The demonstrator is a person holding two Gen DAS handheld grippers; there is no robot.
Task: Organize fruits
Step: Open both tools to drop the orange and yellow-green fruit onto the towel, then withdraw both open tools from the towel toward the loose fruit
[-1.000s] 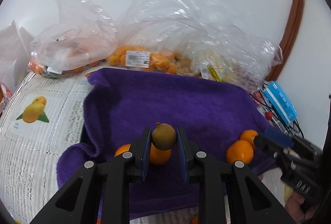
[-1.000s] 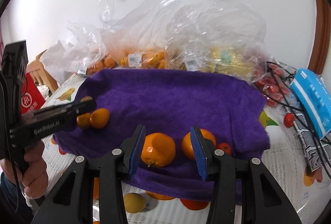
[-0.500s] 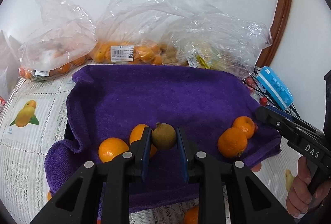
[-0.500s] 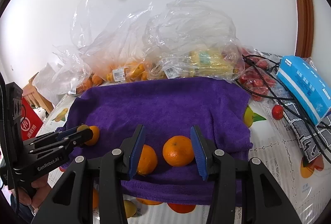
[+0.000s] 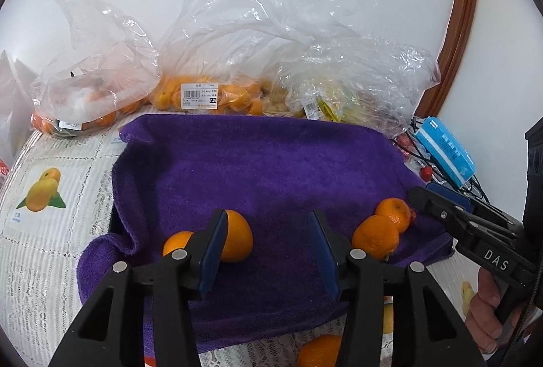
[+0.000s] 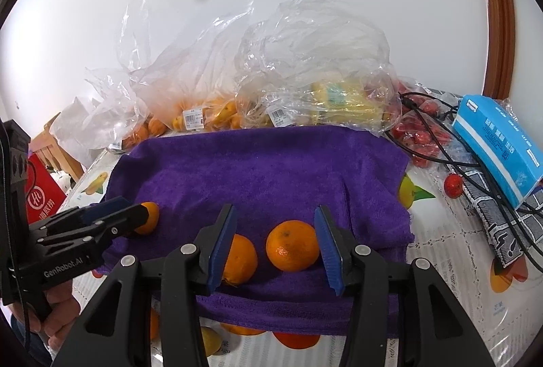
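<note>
Presently, the left gripper (image 5: 268,251) stands with fingers spread and nothing between them, its jaws having just been opening; bare purple towel (image 5: 264,163) shows in the gap. One orange (image 5: 236,239) sits just behind its left finger. The right gripper (image 6: 273,245) is likewise parted over the towel's near edge, an orange (image 6: 292,245) lying in its gap, unpinched, nearer the right finger.
</note>
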